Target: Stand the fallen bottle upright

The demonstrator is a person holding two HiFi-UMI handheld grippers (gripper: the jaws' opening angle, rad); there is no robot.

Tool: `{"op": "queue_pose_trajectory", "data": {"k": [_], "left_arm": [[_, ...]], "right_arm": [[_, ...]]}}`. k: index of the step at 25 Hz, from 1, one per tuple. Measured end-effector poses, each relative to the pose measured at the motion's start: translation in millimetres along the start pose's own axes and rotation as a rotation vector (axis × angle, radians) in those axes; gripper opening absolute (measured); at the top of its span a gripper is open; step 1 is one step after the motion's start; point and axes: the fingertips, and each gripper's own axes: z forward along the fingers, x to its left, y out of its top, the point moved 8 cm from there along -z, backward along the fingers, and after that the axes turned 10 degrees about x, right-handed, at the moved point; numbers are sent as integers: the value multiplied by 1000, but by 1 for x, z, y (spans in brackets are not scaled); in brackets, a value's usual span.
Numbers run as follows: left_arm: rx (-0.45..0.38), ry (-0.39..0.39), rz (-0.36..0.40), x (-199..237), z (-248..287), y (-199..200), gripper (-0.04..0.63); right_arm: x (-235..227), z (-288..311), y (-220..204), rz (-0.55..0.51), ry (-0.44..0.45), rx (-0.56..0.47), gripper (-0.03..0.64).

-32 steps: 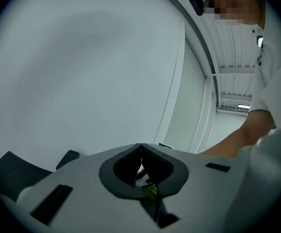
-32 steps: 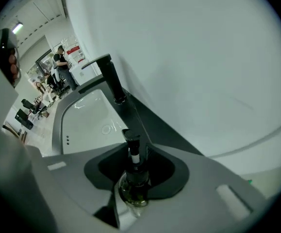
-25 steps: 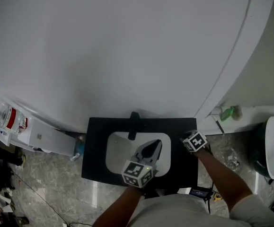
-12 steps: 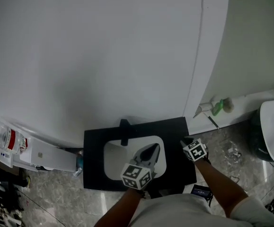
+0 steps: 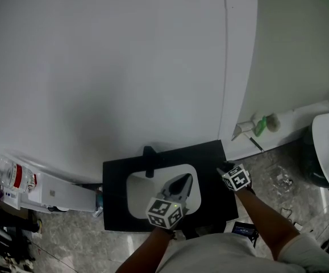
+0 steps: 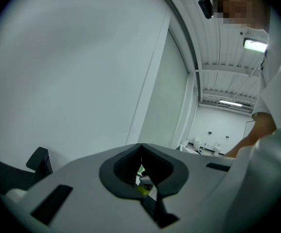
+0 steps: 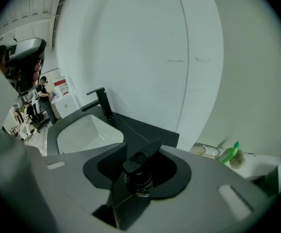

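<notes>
In the right gripper view a small dark bottle [image 7: 137, 174] with a black cap stands upright on the black counter [image 7: 135, 130], between the jaws. My right gripper [image 7: 141, 147] has just been opening and its pads stand off the bottle. The head view shows that gripper [image 5: 226, 167] at the counter's right edge, hiding the bottle. My left gripper [image 5: 185, 178] hovers over the white basin [image 5: 137, 191] with its tips together and nothing in them; in its own view the left gripper [image 6: 140, 147] faces the pale wall.
A black faucet [image 5: 149, 159] rises at the back of the basin. The counter [image 5: 114, 181] stands against a white wall. A green spray bottle [image 5: 261, 126] lies on the ledge at the right. White boxes [image 5: 50, 193] sit to the left.
The head view has swung, so the wall corner sits further left. Both grippers have shifted slightly, the left staying over the basin, the right at the counter's right edge.
</notes>
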Motion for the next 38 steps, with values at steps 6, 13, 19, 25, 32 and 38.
{"op": "queue_pose_trajectory", "data": {"k": [6,13,19,25,32,38], "left_arm": [[-7,1,-12,1,1,-1,9],[-22,-5,-9,-3,0,3,9],[-50,-19,4,-7,-2,13,9],[-83,-35,29,-13,0,29,9],[-131,-13,76,-22,-8,63,9],[-160,75,116,-23,-26,102,9]], "right_arm": [[-4,3,-7,9,7,20,149],[-8,-10,-10,27,-19,8,178],[1,-44,-9,31,-36,-10,179],[21,-86,12,11,-40,-92,178],[56,-148,85,-57,22,-294,70],[92,-198,152,-162,109,-515,5]]}}
